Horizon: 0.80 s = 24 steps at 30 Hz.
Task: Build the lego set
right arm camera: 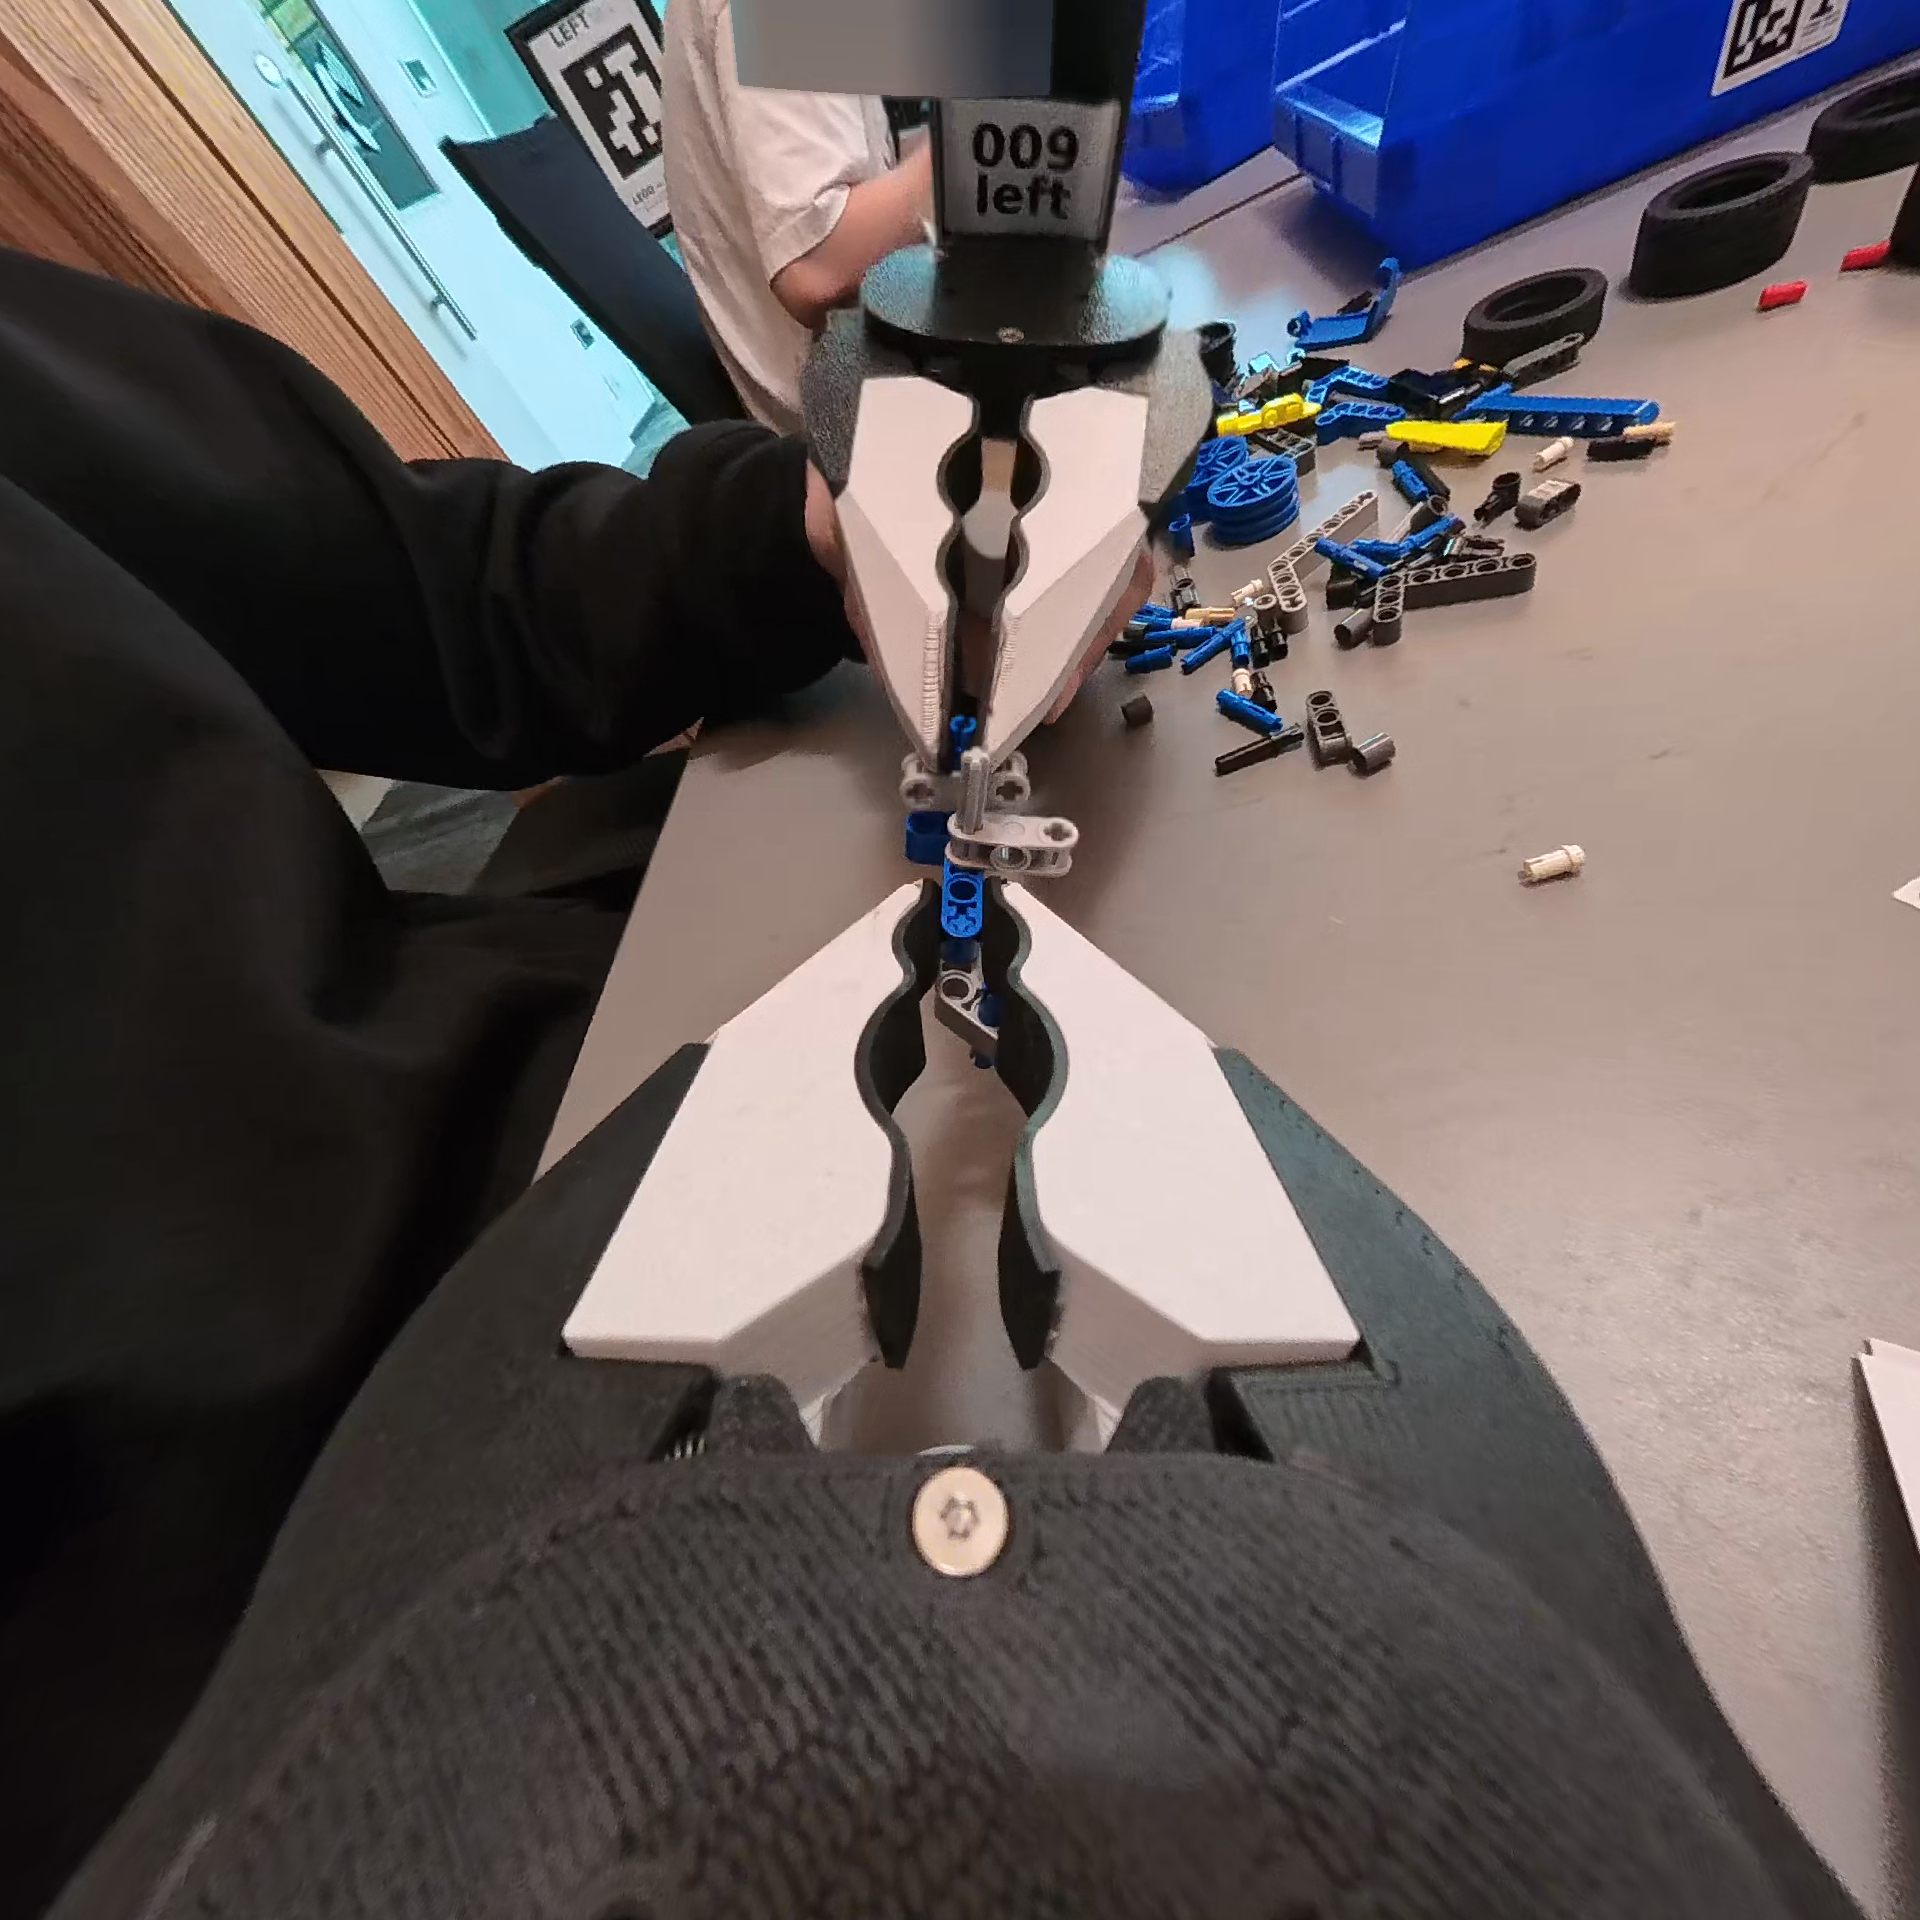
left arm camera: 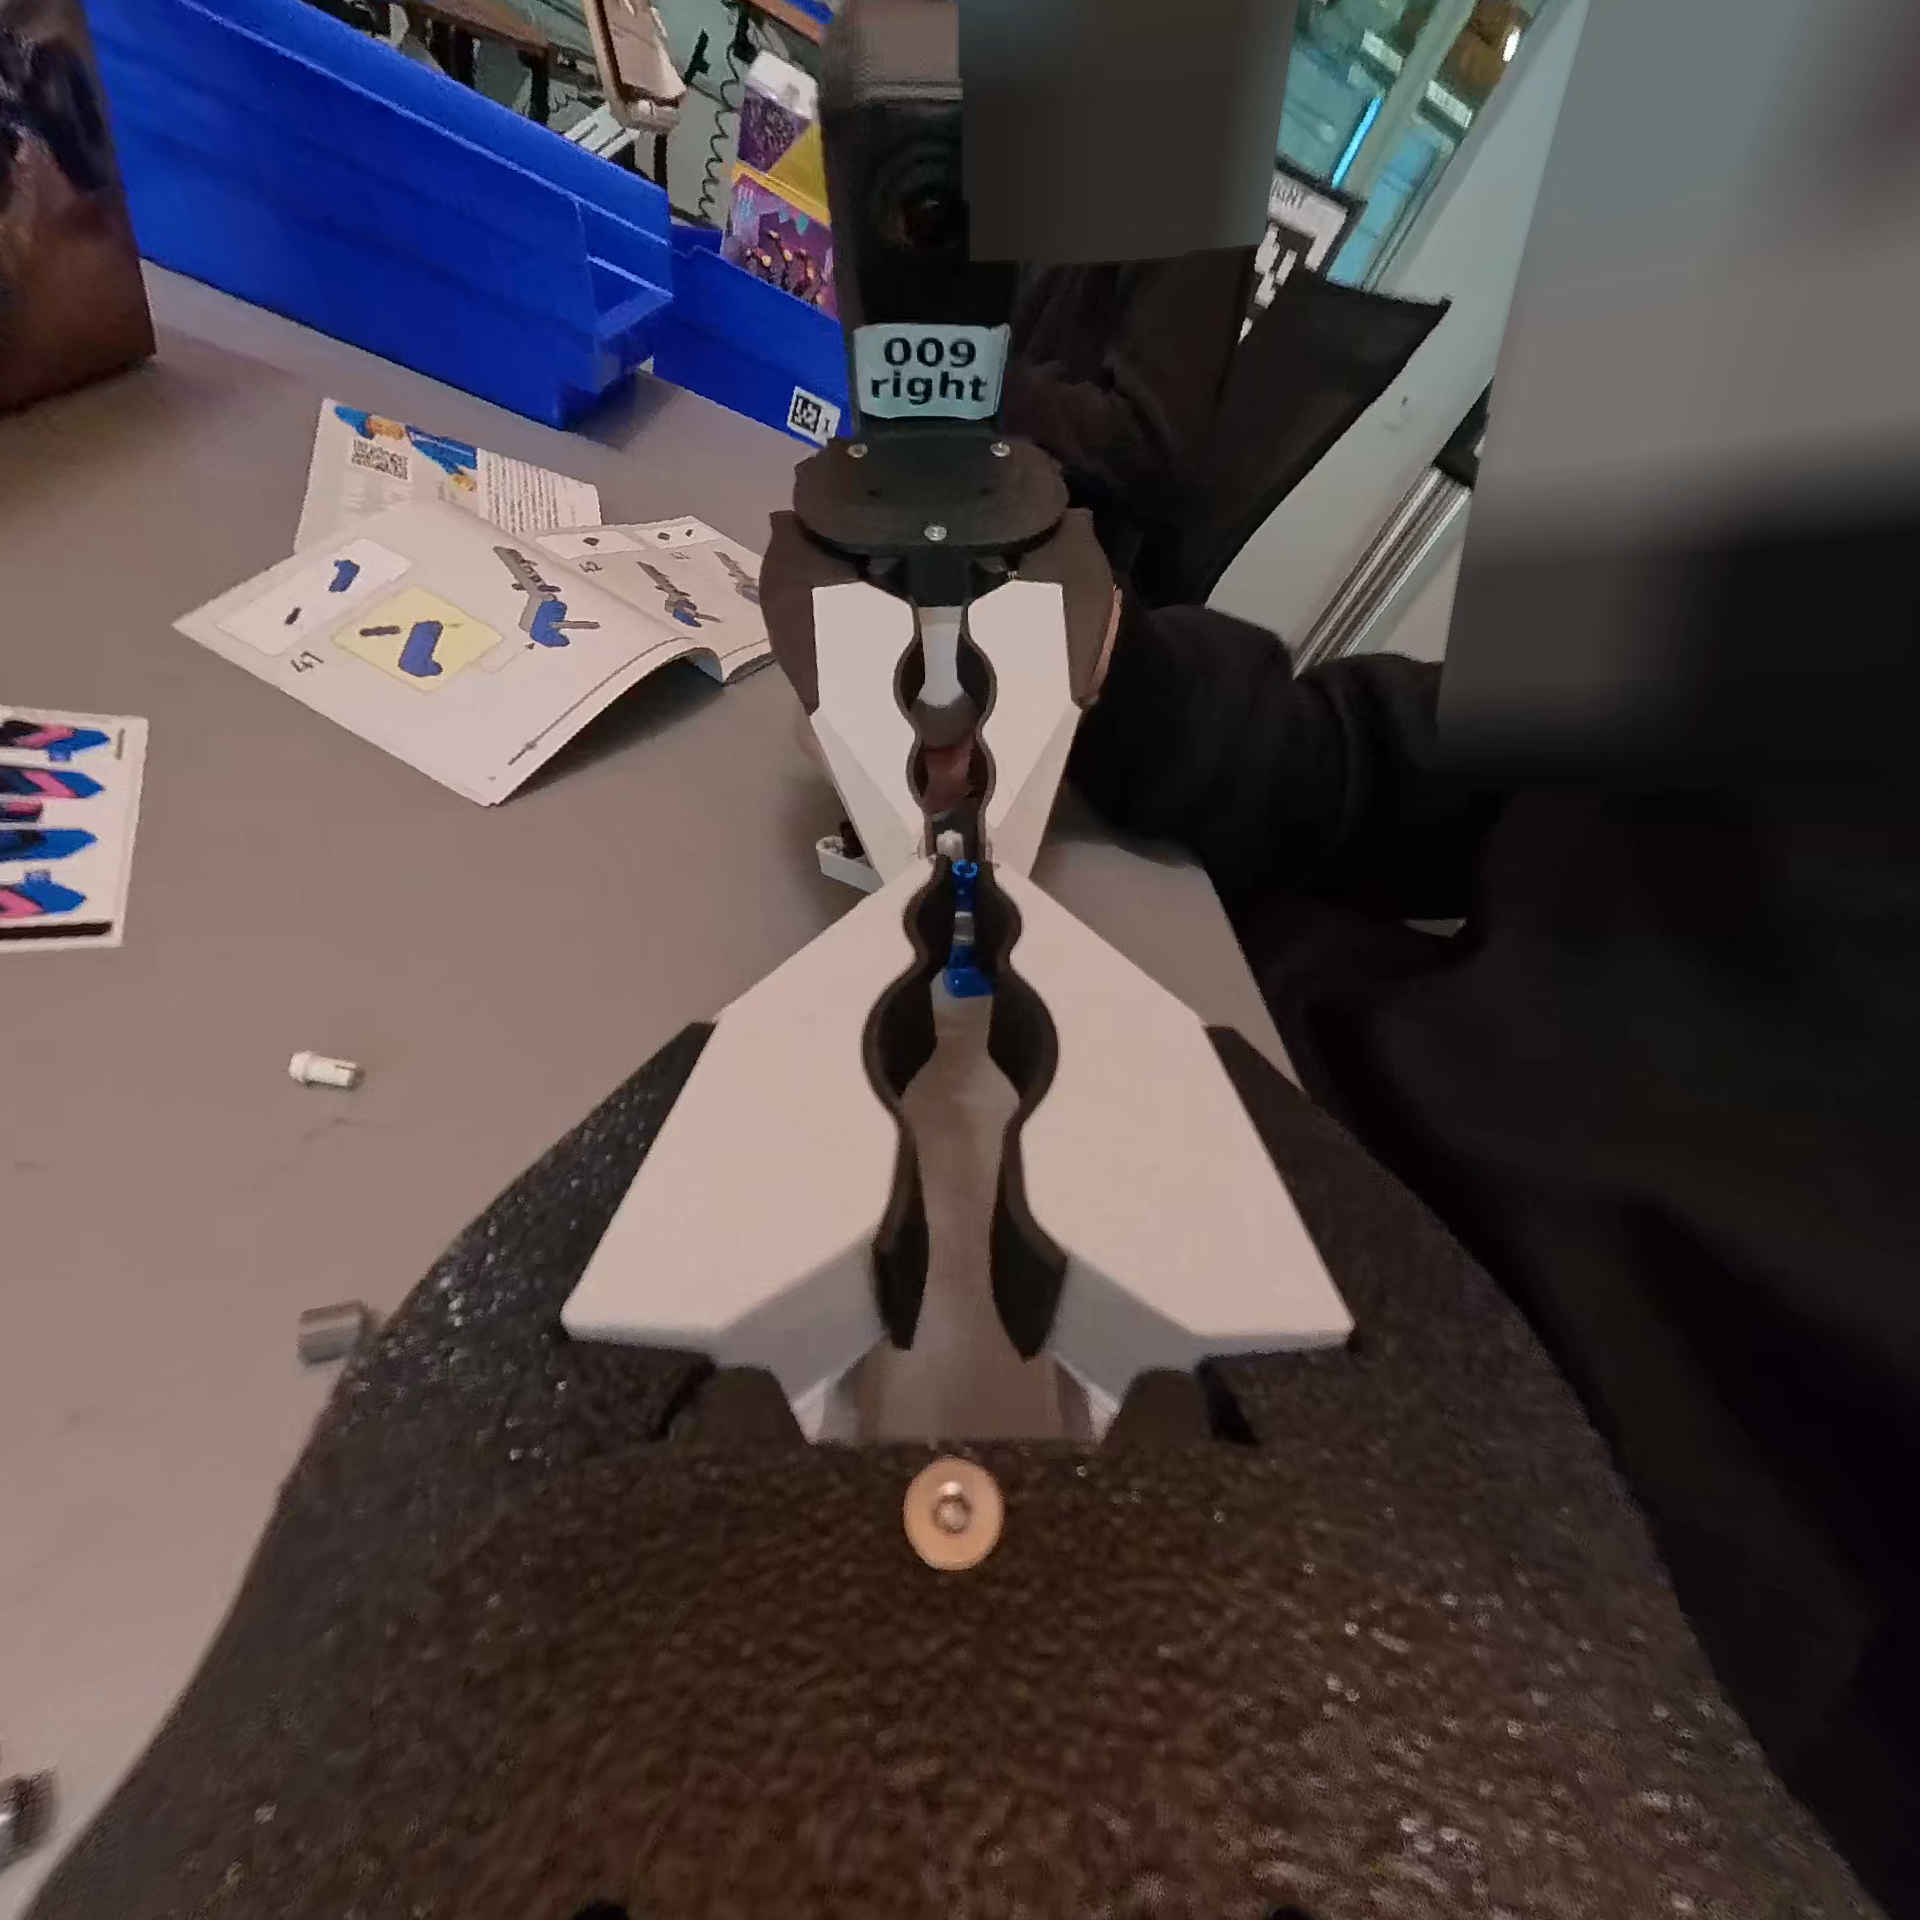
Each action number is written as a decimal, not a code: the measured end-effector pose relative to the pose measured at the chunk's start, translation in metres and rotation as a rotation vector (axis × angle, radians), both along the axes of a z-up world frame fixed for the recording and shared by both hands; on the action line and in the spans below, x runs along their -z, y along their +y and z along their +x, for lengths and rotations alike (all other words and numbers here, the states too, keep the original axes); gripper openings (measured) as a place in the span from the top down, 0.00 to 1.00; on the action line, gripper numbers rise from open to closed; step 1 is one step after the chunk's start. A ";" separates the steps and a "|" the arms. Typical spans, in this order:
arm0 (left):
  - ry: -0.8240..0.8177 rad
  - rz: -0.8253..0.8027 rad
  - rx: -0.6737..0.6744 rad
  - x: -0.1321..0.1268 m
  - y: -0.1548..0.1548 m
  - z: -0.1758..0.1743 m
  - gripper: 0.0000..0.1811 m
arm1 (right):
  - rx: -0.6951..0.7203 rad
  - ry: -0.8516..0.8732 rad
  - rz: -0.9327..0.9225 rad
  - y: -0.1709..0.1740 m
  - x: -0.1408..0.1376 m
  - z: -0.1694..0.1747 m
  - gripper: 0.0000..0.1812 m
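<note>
The two grippers meet tip to tip at mid-frame, above the near edge of the bench (right arm camera: 1351,1039), so each wrist camera looks straight at the small lego assembly (right arm camera: 971,831) held between them. That face-to-face hold probably lets one side steady the build while the other presses a part in.

In the right wrist view the right gripper (right arm camera: 961,894) has its fingers narrowed onto the blue connector end of the assembly, with more grey and blue pieces lying back between the pads. The left gripper (right arm camera: 961,727), in the upper middle of that frame, pinches the far end at a blue pin and grey cross piece. A grey axle and one light grey three-hole lift arm stick out in the gap between the tips. In the left wrist view the left gripper (left arm camera: 961,883) is likewise closed to a narrow slit around a blue piece, and the right gripper (left arm camera: 951,847) meets it from above.

Counted: two grippers, one assembly. The loose parts pile (right arm camera: 1403,520) sits upper right of the right wrist view, too many to count; four black tyres (right arm camera: 1538,307) show beyond it, one cut by the frame edge. One tan pin (right arm camera: 1553,862) lies alone at right. In the left wrist view, one open manual (left arm camera: 468,644) and one sticker sheet (left arm camera: 57,826) lie at left, kept where the steps can be read.
</note>
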State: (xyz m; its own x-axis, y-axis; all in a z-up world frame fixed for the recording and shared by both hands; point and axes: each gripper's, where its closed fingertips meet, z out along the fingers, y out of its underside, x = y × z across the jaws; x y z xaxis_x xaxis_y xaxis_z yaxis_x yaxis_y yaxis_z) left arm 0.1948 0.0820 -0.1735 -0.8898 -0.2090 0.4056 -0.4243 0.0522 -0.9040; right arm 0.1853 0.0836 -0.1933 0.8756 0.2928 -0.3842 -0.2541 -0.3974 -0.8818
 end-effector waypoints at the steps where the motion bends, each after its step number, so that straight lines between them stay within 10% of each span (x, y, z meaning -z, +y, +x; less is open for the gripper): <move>1: 0.012 -0.015 -0.004 -0.001 0.000 0.000 0.99 | -0.001 0.007 0.006 0.000 -0.001 0.000 0.97; 24: -0.020 0.136 -0.026 0.017 0.003 -0.007 0.99 | -0.006 -0.095 -0.039 0.004 0.009 -0.004 0.97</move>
State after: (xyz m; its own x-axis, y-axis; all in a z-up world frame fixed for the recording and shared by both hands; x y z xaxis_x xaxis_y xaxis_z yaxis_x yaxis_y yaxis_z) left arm 0.1874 0.0847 -0.1904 -0.8909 -0.2839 0.3545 -0.4094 0.1643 -0.8974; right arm 0.1818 0.0872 -0.2021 0.9068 0.2847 -0.3108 -0.1676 -0.4331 -0.8857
